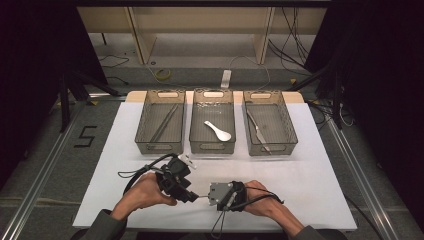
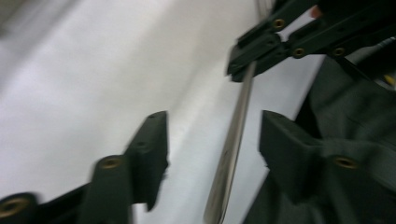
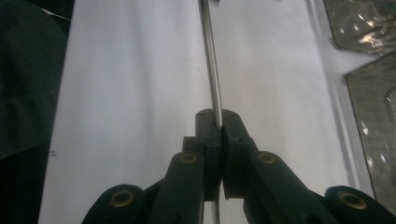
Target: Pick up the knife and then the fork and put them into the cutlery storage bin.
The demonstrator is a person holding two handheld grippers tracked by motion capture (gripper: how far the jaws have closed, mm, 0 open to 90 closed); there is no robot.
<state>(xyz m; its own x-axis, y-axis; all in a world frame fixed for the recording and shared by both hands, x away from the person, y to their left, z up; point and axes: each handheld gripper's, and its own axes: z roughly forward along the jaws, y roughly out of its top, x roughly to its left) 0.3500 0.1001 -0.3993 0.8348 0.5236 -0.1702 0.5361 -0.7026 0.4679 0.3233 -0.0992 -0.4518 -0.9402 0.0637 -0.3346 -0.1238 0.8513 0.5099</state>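
Both ends of the metal rod [image 3: 211, 74] run beyond the right tongs' [image 3: 218, 122] view.

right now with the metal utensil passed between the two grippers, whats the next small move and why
Probably draw the left gripper back off the metal utensil. Its jaws stand open on either side of the handle without pressing it, while the right gripper is shut on the utensil, so the handover looks done. It can then carry it toward the bins.
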